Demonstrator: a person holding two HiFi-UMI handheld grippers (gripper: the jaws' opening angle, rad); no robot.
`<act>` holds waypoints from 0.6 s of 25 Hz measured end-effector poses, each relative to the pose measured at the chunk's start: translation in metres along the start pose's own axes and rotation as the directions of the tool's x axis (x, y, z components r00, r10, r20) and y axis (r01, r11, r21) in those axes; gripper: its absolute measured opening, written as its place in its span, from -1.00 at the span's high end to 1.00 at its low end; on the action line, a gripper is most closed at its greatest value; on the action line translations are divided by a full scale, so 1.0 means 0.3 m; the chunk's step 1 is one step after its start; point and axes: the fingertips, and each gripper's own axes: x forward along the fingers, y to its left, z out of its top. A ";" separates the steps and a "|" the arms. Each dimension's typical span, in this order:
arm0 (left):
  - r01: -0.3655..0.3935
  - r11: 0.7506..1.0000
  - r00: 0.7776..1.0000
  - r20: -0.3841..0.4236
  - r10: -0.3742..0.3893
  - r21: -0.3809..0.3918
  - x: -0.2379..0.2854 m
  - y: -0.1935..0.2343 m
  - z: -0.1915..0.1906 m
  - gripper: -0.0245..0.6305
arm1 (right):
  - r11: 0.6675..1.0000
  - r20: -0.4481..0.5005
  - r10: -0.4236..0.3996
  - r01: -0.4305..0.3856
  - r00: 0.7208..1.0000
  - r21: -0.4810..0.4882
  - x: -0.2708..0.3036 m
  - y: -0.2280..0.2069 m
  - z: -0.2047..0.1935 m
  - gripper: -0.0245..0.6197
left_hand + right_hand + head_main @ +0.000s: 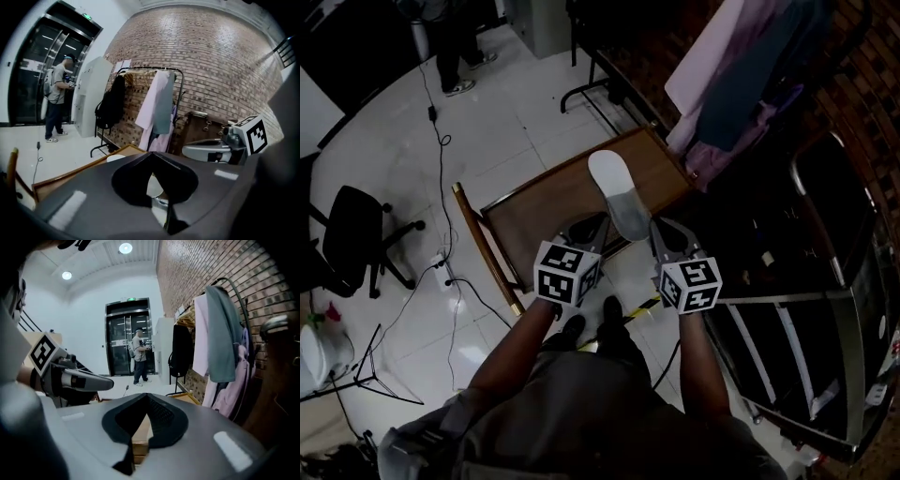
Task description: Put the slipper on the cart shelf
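A white slipper (616, 192) lies lengthwise on a brown wooden table top (546, 202), toe pointing away from me. My left gripper (598, 223) hangs just left of its heel and my right gripper (661, 231) just right of it; neither holds it. In the left gripper view the jaws (151, 154) meet at their tips, with the slipper (154, 186) showing pale beneath them. The right gripper (146, 397) is likewise shut, with bare wood under it. The metal cart (789, 298) with dark shelves stands to the right of the table.
A clothes rack with pink and teal garments (741, 84) stands by the brick wall behind the cart. A black office chair (354, 239) and floor cables (441, 141) are on the left. A person (56, 96) stands far off by glass doors.
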 end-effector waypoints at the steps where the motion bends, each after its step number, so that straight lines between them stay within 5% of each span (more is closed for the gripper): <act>1: -0.035 0.999 0.999 -0.002 0.035 -0.012 0.023 0.026 -0.005 0.90 | 1.000 -0.027 0.015 -0.015 1.000 -0.023 0.044 -0.020 -0.022 0.92; 8: -0.202 0.977 0.979 -0.006 0.202 -0.065 0.141 0.143 -0.043 0.90 | 0.986 -0.197 0.134 -0.150 0.971 -0.072 0.342 -0.125 -0.197 0.74; 15: -0.315 0.940 0.949 -0.033 0.313 -0.133 0.130 0.208 -0.104 0.90 | 0.968 -0.369 0.175 -0.228 0.913 -0.105 0.542 -0.153 -0.382 0.62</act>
